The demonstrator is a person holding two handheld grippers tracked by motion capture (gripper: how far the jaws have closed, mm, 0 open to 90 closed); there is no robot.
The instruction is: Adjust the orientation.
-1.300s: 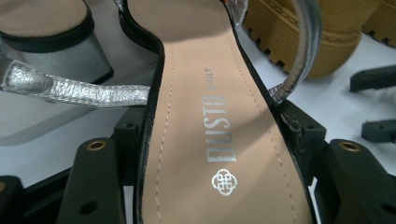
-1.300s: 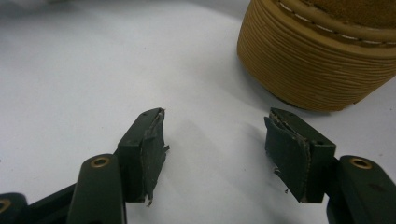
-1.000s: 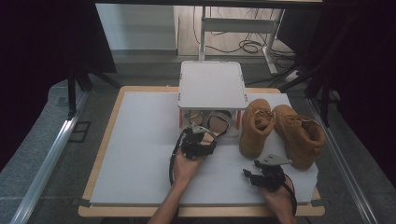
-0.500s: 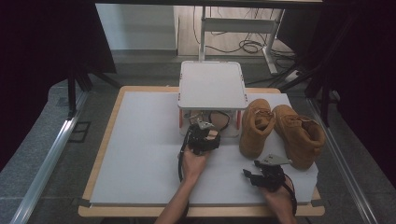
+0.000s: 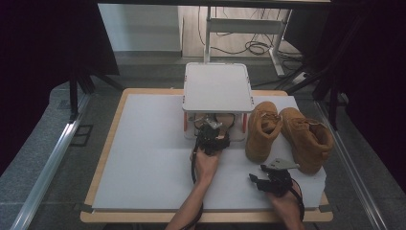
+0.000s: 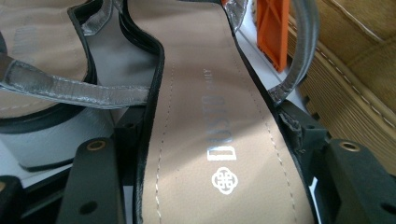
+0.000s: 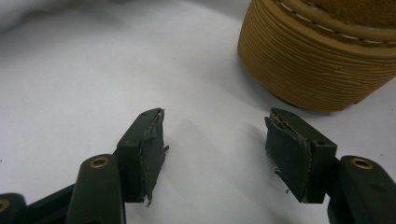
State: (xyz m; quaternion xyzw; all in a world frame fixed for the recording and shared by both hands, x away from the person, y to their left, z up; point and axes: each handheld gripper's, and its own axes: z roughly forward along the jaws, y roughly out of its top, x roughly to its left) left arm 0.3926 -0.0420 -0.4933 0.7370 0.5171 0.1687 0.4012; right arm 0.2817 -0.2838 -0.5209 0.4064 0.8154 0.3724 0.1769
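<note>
Desk (image 5: 143, 167): white-topped. Small white rack (image 5: 218, 86), far centre; a pair of tan boots (image 5: 287, 132) stood to its right. Sandal (image 6: 210, 116), silver-strapped, under the rack: lies between the left claw's (image 5: 209, 139) jaws; whether the pads press it cannot be told. Removal judged barely begun; all lifting is left. Right claw (image 7: 215, 154): released, empty, near the boot sole. The second sandal is cut off.

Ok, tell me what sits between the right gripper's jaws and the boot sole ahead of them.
Nothing: in the right gripper view, only bare white table surface lies between the open, empty right gripper and the ribbed tan boot sole.
</note>
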